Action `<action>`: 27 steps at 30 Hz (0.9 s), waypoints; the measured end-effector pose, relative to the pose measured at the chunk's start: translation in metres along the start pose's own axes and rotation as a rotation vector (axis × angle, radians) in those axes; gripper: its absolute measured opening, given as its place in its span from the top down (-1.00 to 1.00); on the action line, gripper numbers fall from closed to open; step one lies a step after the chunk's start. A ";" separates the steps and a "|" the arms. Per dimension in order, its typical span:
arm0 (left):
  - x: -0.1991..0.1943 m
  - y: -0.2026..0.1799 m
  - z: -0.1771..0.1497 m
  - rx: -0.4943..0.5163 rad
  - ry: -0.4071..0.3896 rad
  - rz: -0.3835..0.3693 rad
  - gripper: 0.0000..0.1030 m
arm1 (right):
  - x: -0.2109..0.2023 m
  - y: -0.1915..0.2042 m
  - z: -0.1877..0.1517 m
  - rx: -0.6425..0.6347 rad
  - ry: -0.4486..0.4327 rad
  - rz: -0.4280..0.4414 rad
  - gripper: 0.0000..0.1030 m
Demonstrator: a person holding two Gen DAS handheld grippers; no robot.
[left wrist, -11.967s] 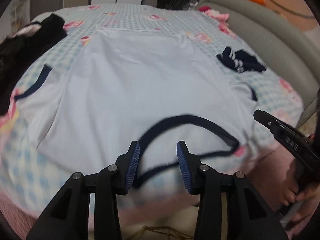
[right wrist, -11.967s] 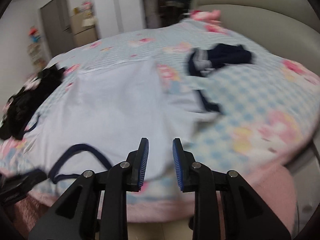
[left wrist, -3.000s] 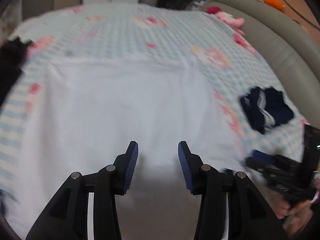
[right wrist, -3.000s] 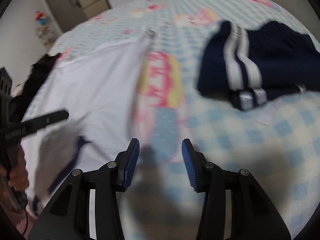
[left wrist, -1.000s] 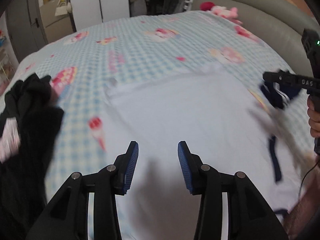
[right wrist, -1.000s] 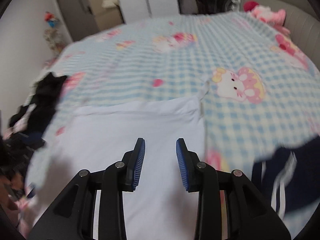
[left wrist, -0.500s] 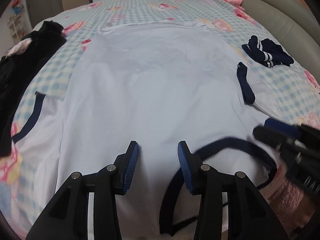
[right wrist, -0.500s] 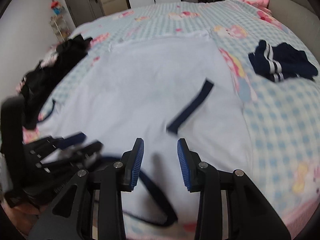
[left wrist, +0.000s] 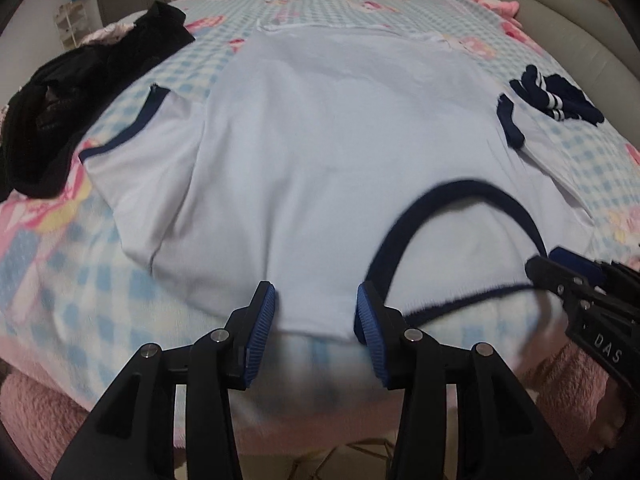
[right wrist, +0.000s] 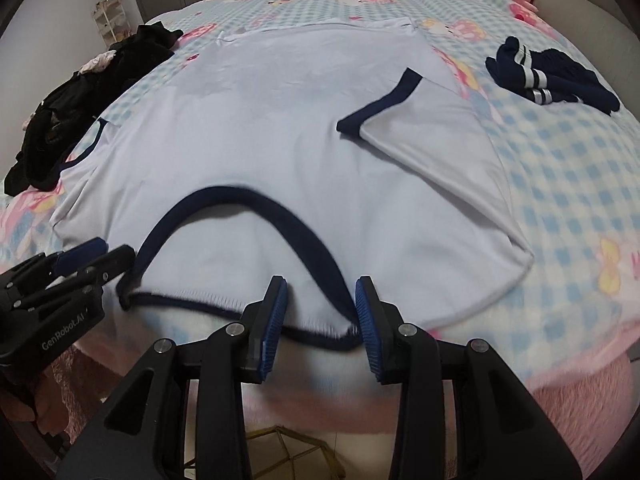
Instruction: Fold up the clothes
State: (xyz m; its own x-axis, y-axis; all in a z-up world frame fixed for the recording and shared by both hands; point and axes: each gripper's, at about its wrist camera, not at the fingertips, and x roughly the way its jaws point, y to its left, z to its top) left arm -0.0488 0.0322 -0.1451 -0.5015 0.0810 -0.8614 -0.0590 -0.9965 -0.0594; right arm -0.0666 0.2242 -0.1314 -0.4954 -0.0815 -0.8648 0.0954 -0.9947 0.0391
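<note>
A pale blue T-shirt point(left wrist: 340, 128) point(right wrist: 280, 120) with navy trim lies spread flat on the bed, its navy collar point(left wrist: 452, 236) point(right wrist: 248, 236) nearest me. The right sleeve point(right wrist: 420, 120) is folded inward over the body; the left sleeve point(left wrist: 136, 148) lies spread out. My left gripper point(left wrist: 316, 316) hovers open at the near shoulder edge, left of the collar, holding nothing. My right gripper point(right wrist: 322, 312) is open over the collar's right end with only cloth below its fingers. Each gripper also shows in the other view, left gripper point(right wrist: 92, 258) and right gripper point(left wrist: 560, 264).
A black garment heap point(left wrist: 80, 92) point(right wrist: 92, 92) lies left of the shirt. A navy striped garment point(left wrist: 560, 100) point(right wrist: 552, 72) sits at the right. The checked cartoon bedspread point(right wrist: 560, 168) covers the bed, with a pink fuzzy edge point(left wrist: 60, 408) near me and a grey padded frame point(left wrist: 560, 12) on the right.
Both grippers have drawn back toward the bed's near edge, so the collar now lies just in front of them. The right sleeve stays folded over the body. Both stay open.
</note>
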 end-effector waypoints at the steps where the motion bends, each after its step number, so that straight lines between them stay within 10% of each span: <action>1: -0.002 0.000 -0.004 0.008 -0.004 -0.006 0.12 | -0.003 0.001 -0.002 -0.002 -0.008 -0.010 0.30; 8: -0.026 0.026 -0.014 -0.097 -0.068 -0.137 0.11 | -0.037 0.014 0.002 0.006 -0.162 0.070 0.30; 18: -0.041 0.137 -0.008 -0.426 -0.181 -0.154 0.11 | -0.001 0.054 0.009 -0.083 -0.036 0.126 0.25; 27: 0.014 0.194 0.031 -0.540 -0.139 -0.367 0.11 | -0.008 0.129 0.057 -0.222 -0.077 0.319 0.22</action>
State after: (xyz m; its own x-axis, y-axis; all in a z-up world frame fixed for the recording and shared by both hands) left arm -0.0935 -0.1593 -0.1528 -0.6400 0.3827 -0.6663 0.1750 -0.7717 -0.6114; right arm -0.0998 0.0928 -0.0908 -0.4733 -0.3967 -0.7865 0.4347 -0.8818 0.1831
